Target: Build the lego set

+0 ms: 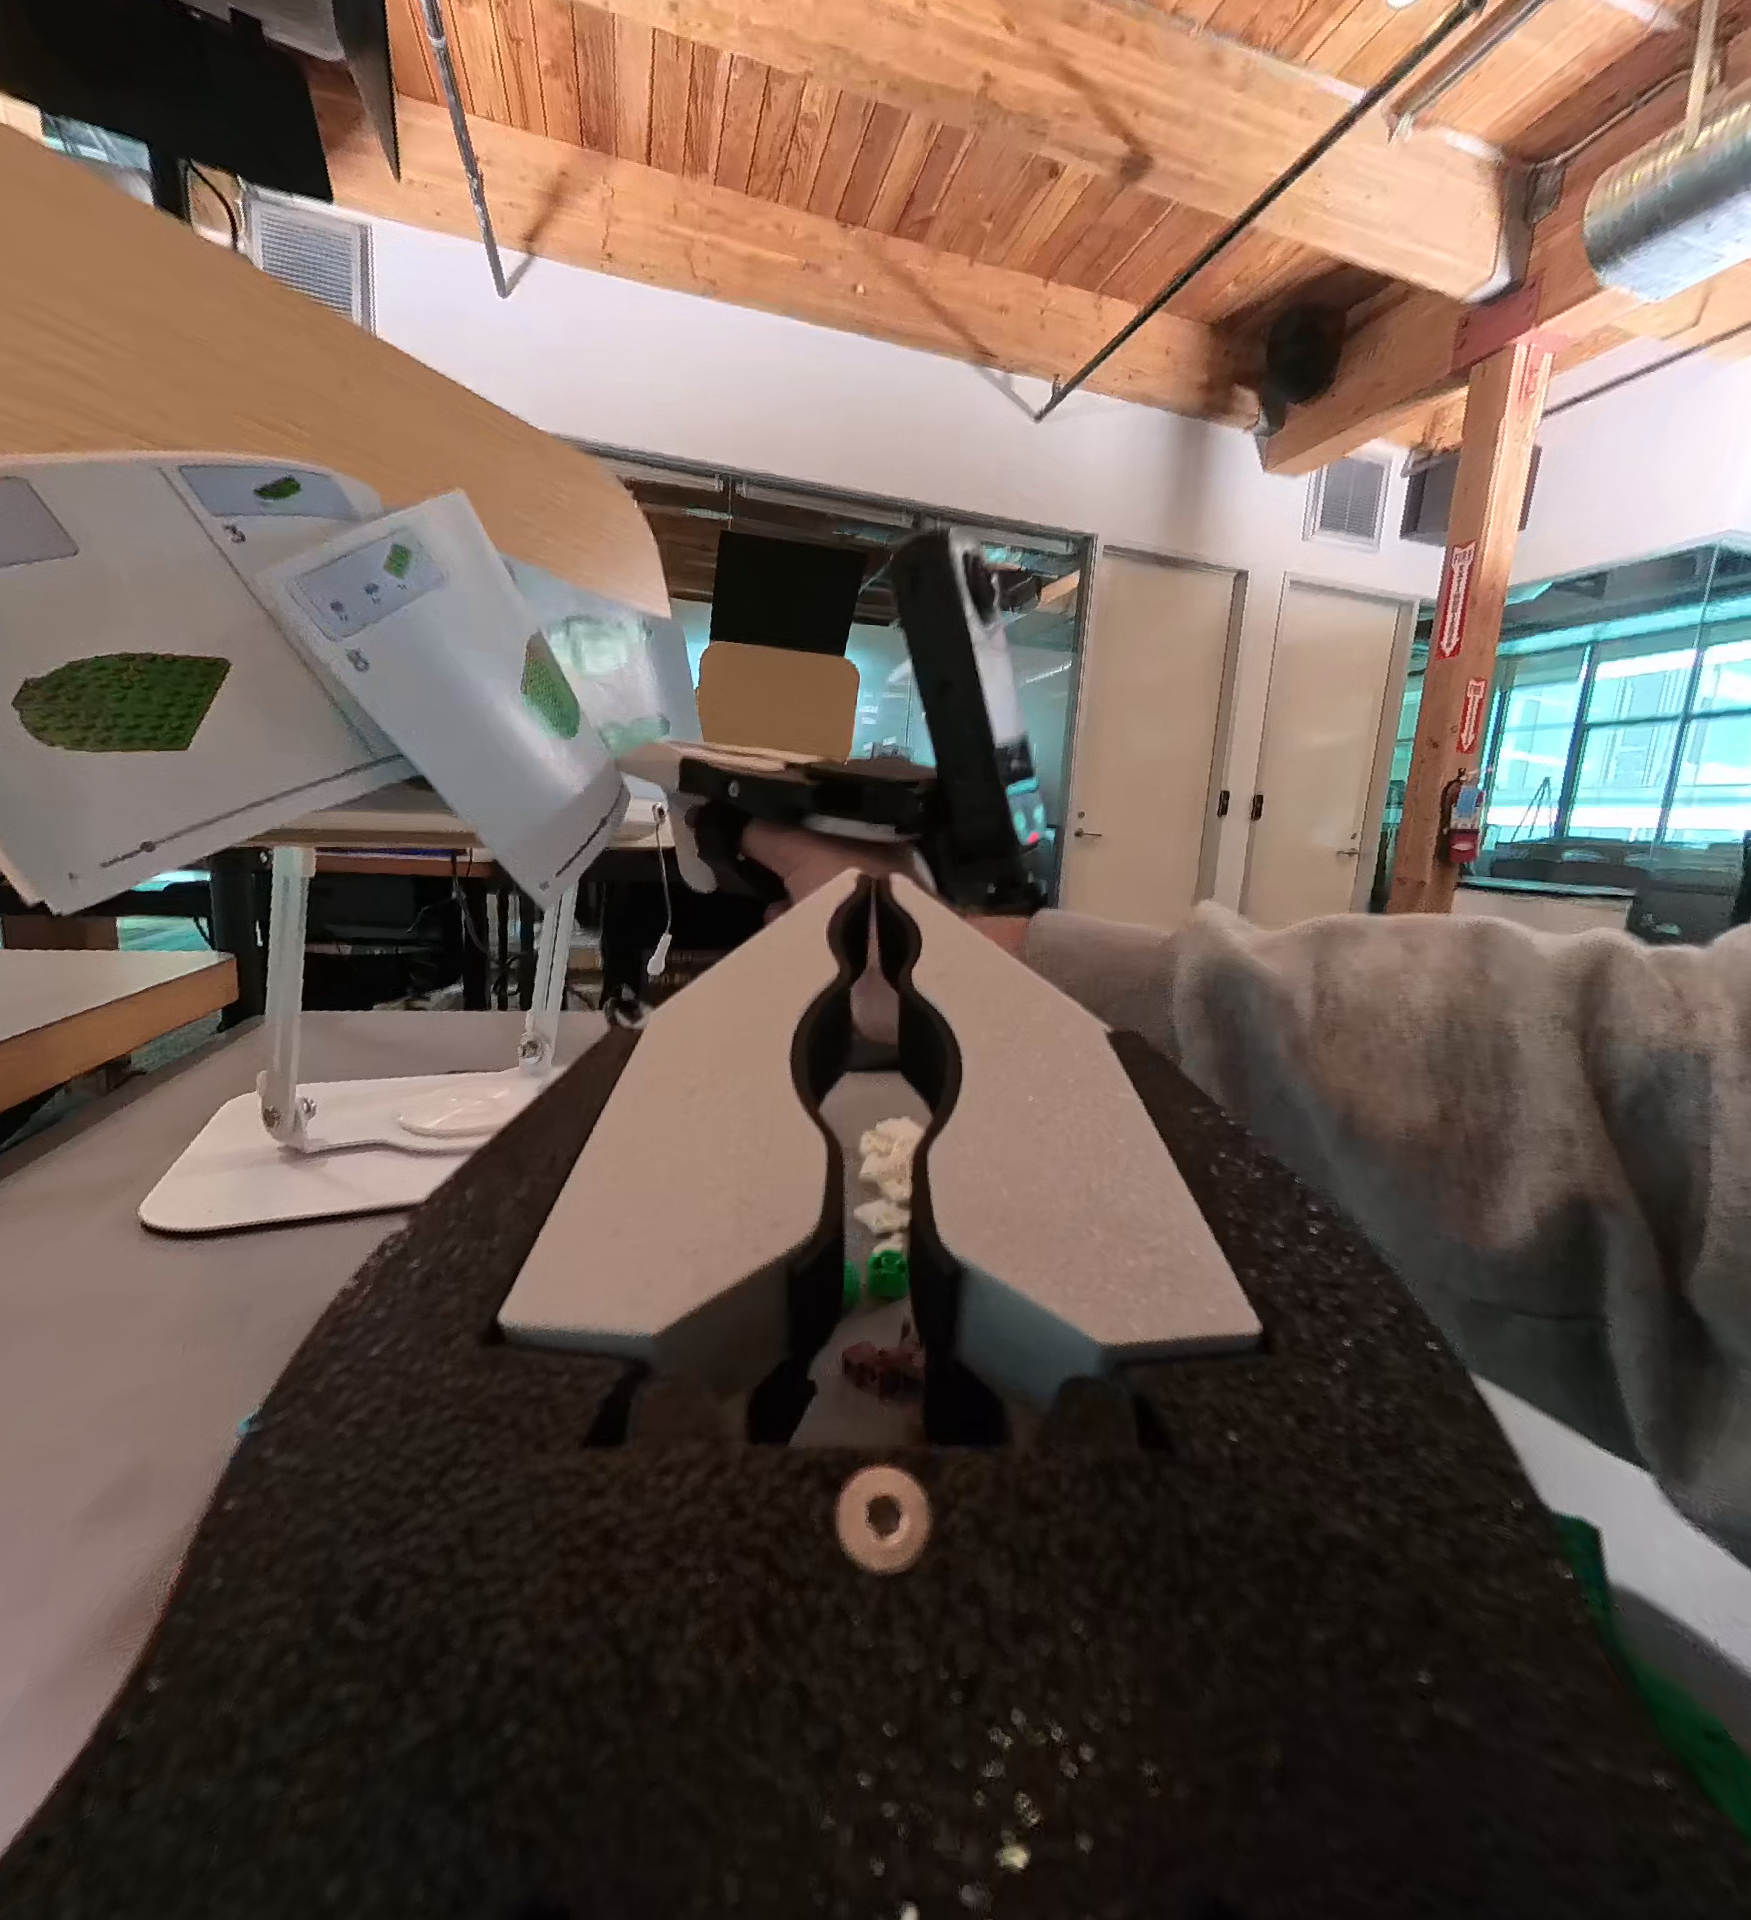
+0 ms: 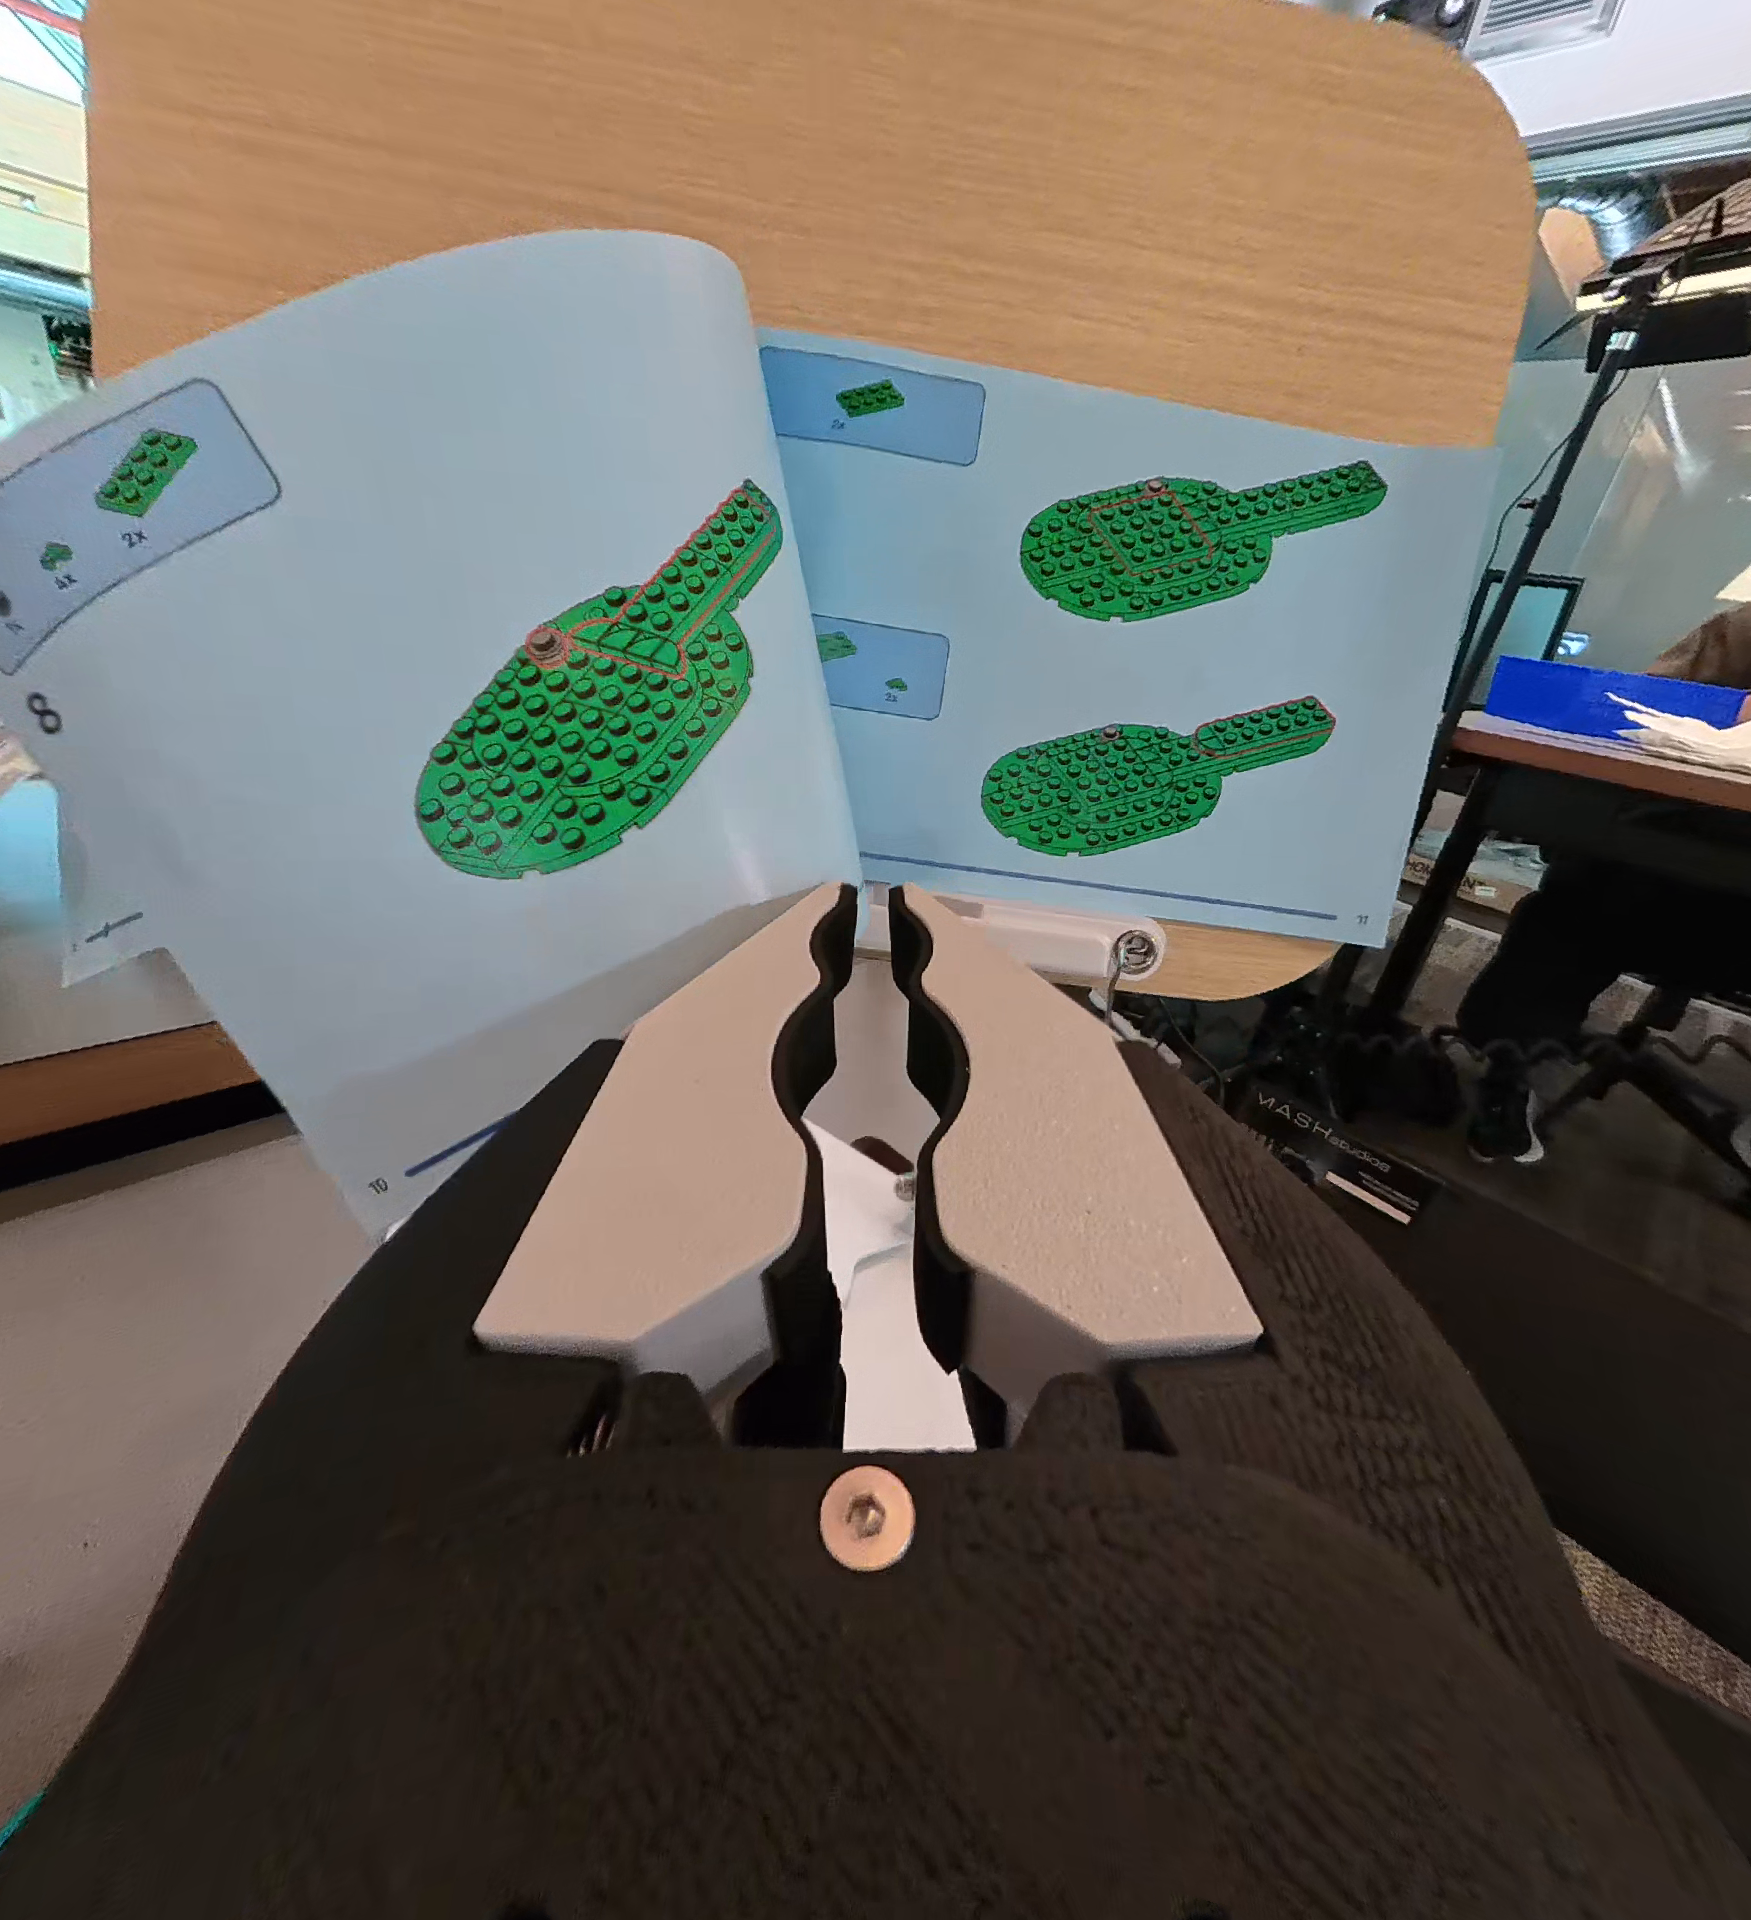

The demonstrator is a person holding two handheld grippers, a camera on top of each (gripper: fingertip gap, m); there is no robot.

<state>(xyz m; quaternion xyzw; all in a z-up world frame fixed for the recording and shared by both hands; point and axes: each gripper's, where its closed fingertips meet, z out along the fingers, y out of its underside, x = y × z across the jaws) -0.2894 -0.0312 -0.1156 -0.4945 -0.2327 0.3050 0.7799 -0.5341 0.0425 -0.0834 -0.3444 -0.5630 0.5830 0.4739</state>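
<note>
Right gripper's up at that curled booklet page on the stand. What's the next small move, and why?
Probably nudge the right gripper a little to the left, sweeping the curled page over. The page stands bowed off the booklet, its lower corner against one fingertip, and the jaws show a narrow gap with nothing pinched, so it seems pushed, not held.

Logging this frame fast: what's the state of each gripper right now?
Left gripper: closed, tips together, nothing between them.
Right gripper: slightly open, holding nothing; the curled page of the booklet lies against its left fingertip.
</note>
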